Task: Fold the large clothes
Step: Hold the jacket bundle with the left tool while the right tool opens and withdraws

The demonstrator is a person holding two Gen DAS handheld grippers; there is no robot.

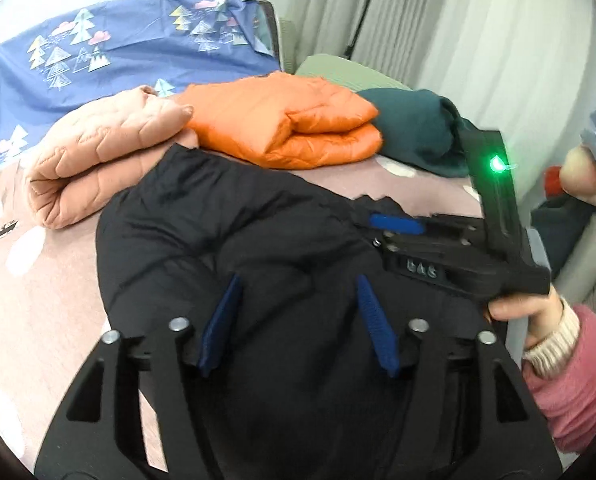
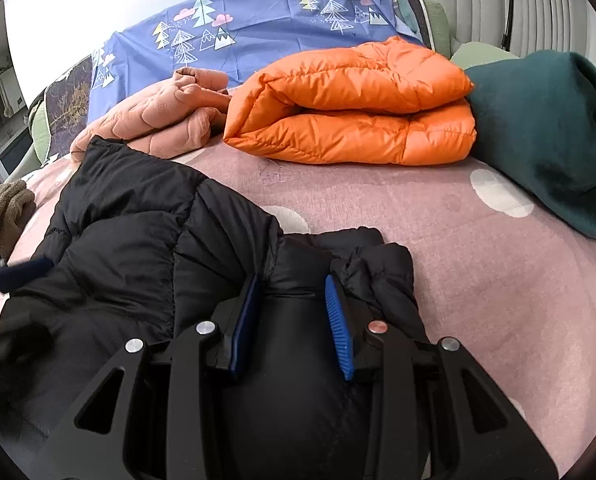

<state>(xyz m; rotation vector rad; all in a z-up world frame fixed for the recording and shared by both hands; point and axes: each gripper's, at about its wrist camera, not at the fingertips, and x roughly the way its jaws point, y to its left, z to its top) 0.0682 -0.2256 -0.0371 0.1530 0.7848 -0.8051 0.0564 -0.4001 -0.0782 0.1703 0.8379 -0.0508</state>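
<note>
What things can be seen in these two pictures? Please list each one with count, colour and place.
puffer jacket: one, black, near part of the bed, under both grippers
folded jacket: one, orange, far side of the bed
quilted garment: one, peach, left of the orange one
garment: one, dark green, right of the orange one
bed cover: one, pink with white spots
sheet: one, blue with trees, behind the clothes
curtain: pale, right background
left gripper: jaws apart over the black jacket
right gripper: shut on a fold of the black jacket
hand: pink sleeve, holding the right gripper

A pink spotted bed (image 2: 437,240) carries four garments — black puffer jacket (image 2: 138,240) at seven o'clock, peach quilted one (image 2: 158,120) at eleven, orange jacket (image 2: 357,108) at twelve, teal garment (image 2: 545,140) at two.
</note>
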